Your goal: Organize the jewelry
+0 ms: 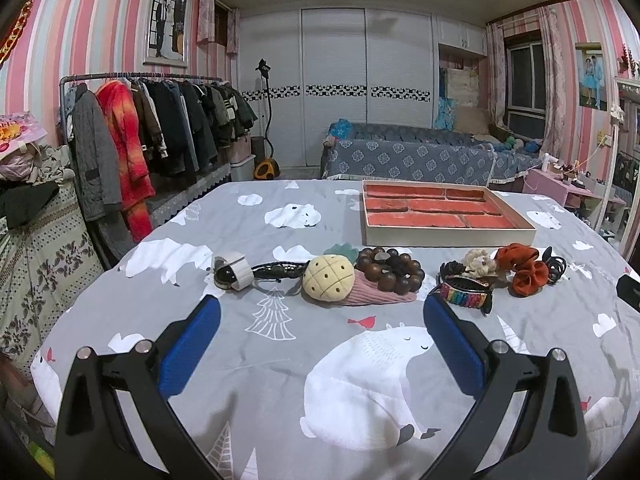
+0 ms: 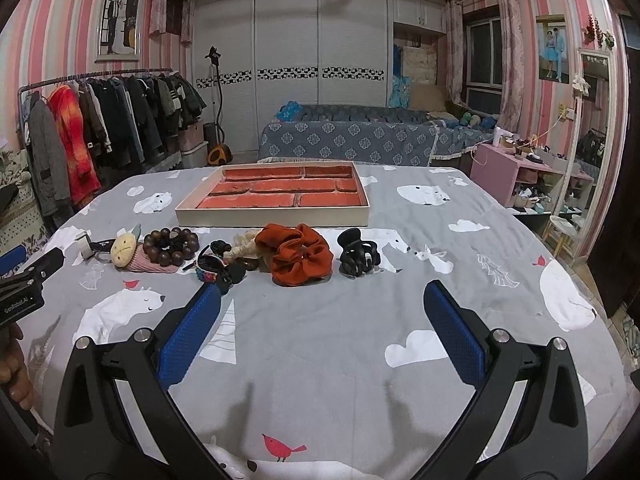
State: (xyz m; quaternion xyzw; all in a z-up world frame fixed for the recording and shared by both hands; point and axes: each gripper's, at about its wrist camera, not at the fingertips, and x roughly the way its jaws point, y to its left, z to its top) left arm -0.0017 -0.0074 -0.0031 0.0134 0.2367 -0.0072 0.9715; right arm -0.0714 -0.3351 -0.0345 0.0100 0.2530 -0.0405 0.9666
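Observation:
A row of accessories lies on the grey bear-print bed cover. From the left there are a white-strapped watch (image 1: pixel 232 276), a pineapple plush clip (image 1: pixel 329 278), a brown wooden bead bracelet (image 1: pixel 390 270), a rainbow beaded band (image 1: pixel 464 298), an orange scrunchie (image 1: pixel 522 268) and a black claw clip (image 2: pixel 358 257). Behind them sits a cream tray with red compartments (image 1: pixel 440 208). My left gripper (image 1: pixel 322 312) is open and empty, in front of the plush clip. My right gripper (image 2: pixel 322 296) is open and empty, in front of the scrunchie (image 2: pixel 300 254).
A clothes rack (image 1: pixel 160 128) stands left of the bed. A blue-covered sofa (image 1: pixel 408 156) is behind it, and a pink shelf (image 2: pixel 516 172) is at the right. The left gripper's body shows at the left edge of the right wrist view (image 2: pixel 24 284).

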